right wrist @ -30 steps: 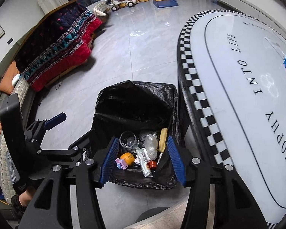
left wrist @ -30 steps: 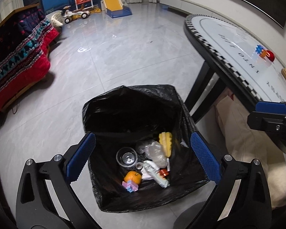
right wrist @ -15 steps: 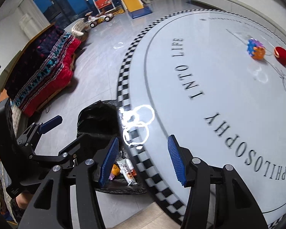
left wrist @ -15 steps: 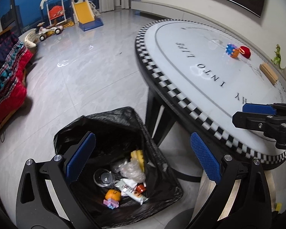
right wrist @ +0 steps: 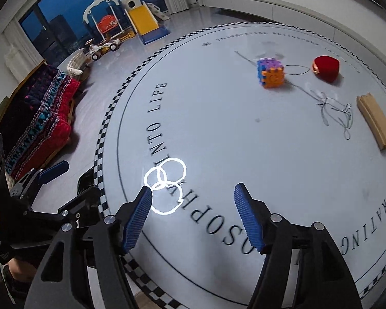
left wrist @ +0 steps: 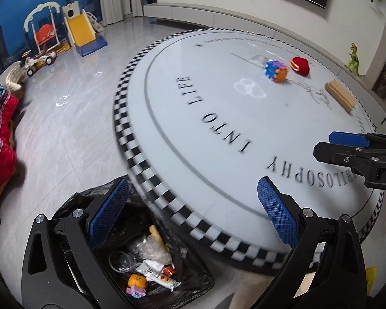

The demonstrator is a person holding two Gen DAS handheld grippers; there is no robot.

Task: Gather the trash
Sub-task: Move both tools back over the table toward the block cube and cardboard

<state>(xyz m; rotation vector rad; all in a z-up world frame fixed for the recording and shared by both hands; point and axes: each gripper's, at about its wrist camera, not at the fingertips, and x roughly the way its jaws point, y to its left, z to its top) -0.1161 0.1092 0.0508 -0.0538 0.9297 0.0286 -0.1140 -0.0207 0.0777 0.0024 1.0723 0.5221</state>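
Observation:
A black trash bag (left wrist: 193,280) stands open on the floor beside the oval table (left wrist: 218,134), holding an orange, a wrapper, a clear cup and other rubbish. My left gripper (left wrist: 190,213) is open and empty, above the bag and the table's edge. My right gripper (right wrist: 193,216) is open and empty, low over the table's near part (right wrist: 218,134). On the far side of the table lie a coloured foam cube (right wrist: 270,73), a red pouch (right wrist: 326,68) and a wooden track piece (right wrist: 375,122). They also show in the left wrist view: cube (left wrist: 275,70), pouch (left wrist: 300,66), track (left wrist: 340,95).
A sofa with a red patterned blanket (right wrist: 38,118) stands at the left. A toy slide (right wrist: 144,23), a swing and a toy car stand on the grey floor at the back. A green dinosaur figure (left wrist: 353,59) stands on the ledge by the wall.
Both grippers have swung up and to the right, from over the trash bag to over the table. The bag has slid to the lower left of both views. Both stay open.

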